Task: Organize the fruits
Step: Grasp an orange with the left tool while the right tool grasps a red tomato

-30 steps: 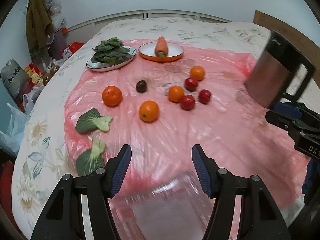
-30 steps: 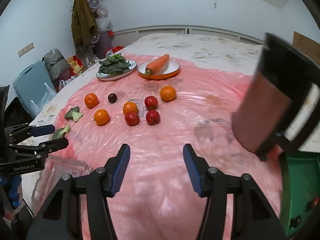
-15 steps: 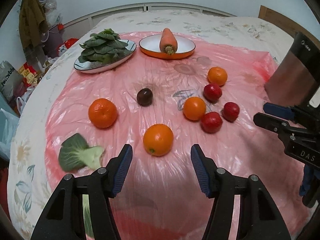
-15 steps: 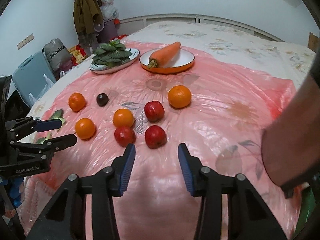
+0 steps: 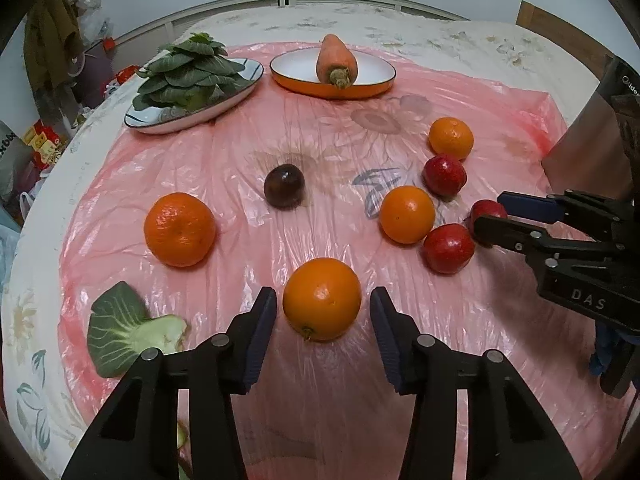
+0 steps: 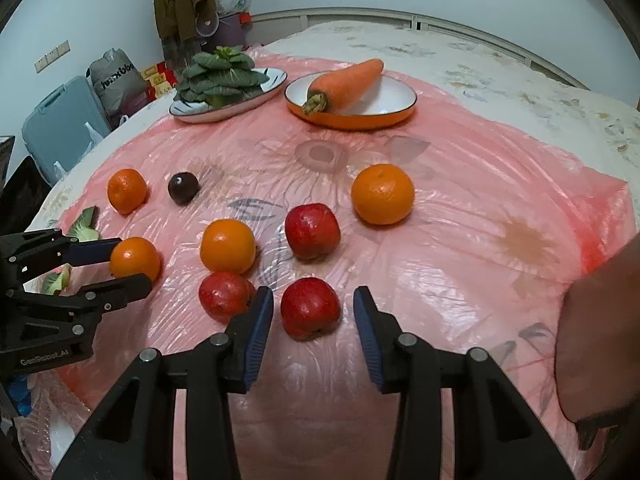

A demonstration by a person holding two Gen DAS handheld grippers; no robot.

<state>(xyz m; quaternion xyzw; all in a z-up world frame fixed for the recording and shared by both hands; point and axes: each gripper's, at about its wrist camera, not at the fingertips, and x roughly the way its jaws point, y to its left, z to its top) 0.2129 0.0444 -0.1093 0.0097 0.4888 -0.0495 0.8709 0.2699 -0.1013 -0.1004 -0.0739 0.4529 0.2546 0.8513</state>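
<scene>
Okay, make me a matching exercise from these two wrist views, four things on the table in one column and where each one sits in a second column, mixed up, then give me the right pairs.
Things:
1. carrot
2. leafy greens
3. nearest orange
4. nearest red apple

Places:
A. between the fingers of the left gripper, not yet pinched
B. on the white dish with the orange rim
C. between the fingers of the right gripper, not yet pinched
D. piled on the oval plate with the dark rim

Pairs: 1-B, 2-D, 3-A, 4-C
</scene>
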